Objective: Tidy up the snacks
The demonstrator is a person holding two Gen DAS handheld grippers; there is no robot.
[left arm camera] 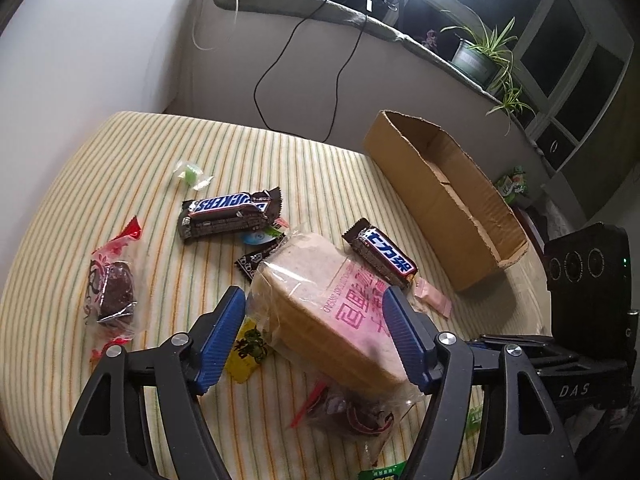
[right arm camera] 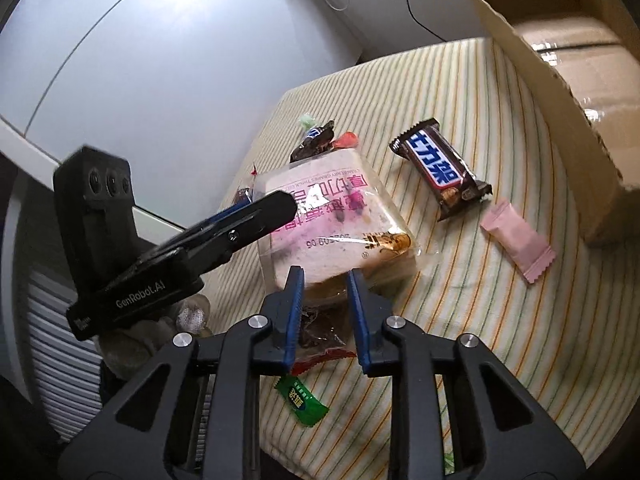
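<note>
Left wrist view shows the left gripper [left arm camera: 314, 330] spread wide around a clear-wrapped bread pack [left arm camera: 320, 304], its blue pads at either side of the loaf — whether they press the wrapper cannot be told. The bread pack sits tilted on the striped cloth [left arm camera: 100, 168], on top of other wrappers. Beside its far edge lies a Snickers bar [left arm camera: 382, 254], and past that a cardboard box [left arm camera: 452, 200] stands open, well apart from the loaf. A second Snickers bar [left arm camera: 230, 214] lies farther left, with a dark cake in a red-trimmed wrapper [left arm camera: 112, 288] near the cloth's left edge.

Right wrist view has the right gripper [right arm camera: 325, 312] partly open and holding nothing, at the bread pack's near edge. A pink sachet [right arm camera: 518, 242] lies just beside the box wall, and a green candy [right arm camera: 302, 400] lies near the fingers.
</note>
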